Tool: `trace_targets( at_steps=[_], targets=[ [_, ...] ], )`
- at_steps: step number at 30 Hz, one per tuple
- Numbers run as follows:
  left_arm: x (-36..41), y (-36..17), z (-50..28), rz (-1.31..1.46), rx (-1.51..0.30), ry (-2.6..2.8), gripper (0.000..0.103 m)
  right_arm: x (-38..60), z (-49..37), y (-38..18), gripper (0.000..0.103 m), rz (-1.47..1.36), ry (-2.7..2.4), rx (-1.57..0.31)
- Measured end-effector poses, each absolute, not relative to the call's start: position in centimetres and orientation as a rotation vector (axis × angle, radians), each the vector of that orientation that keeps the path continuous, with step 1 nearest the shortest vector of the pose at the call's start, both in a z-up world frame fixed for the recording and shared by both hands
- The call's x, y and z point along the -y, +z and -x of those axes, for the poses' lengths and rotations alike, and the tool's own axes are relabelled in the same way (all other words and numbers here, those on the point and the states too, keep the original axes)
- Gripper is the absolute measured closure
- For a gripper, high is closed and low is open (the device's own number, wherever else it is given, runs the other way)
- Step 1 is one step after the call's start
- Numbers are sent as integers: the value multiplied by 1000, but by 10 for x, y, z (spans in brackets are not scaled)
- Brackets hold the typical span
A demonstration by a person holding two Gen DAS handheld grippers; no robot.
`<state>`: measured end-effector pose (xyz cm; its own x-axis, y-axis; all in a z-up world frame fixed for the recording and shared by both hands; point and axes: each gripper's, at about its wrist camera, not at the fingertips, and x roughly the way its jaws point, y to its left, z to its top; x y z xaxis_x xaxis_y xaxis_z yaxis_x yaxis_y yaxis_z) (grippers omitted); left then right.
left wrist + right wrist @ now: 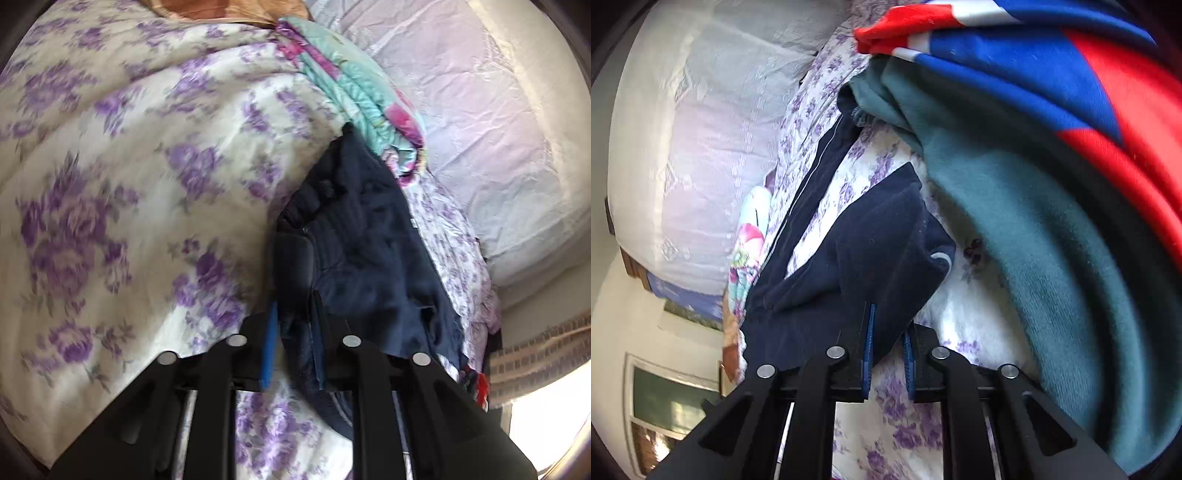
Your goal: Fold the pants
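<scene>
The navy pants (369, 236) lay on the floral bedsheet (129, 177), white with purple flowers, and were lifted at the near end by both grippers. The left gripper (293, 343) was clamped on a bunch of the navy fabric, which filled the gap between its blue pads (267, 350). The right gripper (889, 354) was likewise closed on a fold of the pants, with cloth pinched between its pads. In the right wrist view one leg (809, 166) ran away toward the far side, beside a pale lilac pillow (701, 147) on the left. A teal blanket (1034, 240) and a red and blue cloth (1052, 66) lay to the right, near the pants. A turquoise floral quilt (351, 85) lay just beyond the pants in the left wrist view.
</scene>
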<state>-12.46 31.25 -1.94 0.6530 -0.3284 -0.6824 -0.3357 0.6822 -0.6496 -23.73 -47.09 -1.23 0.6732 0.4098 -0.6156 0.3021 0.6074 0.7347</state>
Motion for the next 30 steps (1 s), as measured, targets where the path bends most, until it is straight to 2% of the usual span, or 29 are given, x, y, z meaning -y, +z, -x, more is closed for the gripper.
trace_targets(
  at_steps=[2, 7, 10, 11, 12, 13, 21, 24, 27, 30],
  targets=[
    [-315, -27, 126, 896, -876, -14, 74, 471, 238, -6, 89, -945, 81, -848],
    [-314, -39, 120, 983, -887, -30, 68, 473, 238, 23, 90, -918, 120, -794],
    [-312, -38, 113, 989, -877, -29, 61, 471, 235, 31, 90, -900, 122, -787],
    [-313, -38, 111, 992, -874, -25, 65, 470, 234, 32, 90, -897, 123, -788],
    [-312, -37, 109, 980, -879, -21, 74, 470, 234, 33, 90, -897, 122, -789],
    [-311, -36, 108, 961, -883, -23, 88, 470, 233, 33, 90, -902, 121, -789],
    [-331, -12, 147, 1036, -812, -104, 91, 470, 240, 39, 90, -848, 107, -798],
    [-335, -12, 161, 1025, -829, -93, 91, 473, 240, 27, 90, -827, 93, -874],
    [-336, -28, 161, 1024, -876, -79, 89, 471, 237, -5, 89, -807, 83, -1046],
    [-338, -42, 167, 1030, -912, -68, 83, 481, 246, 0, 80, -856, 102, -1057]
  ],
)
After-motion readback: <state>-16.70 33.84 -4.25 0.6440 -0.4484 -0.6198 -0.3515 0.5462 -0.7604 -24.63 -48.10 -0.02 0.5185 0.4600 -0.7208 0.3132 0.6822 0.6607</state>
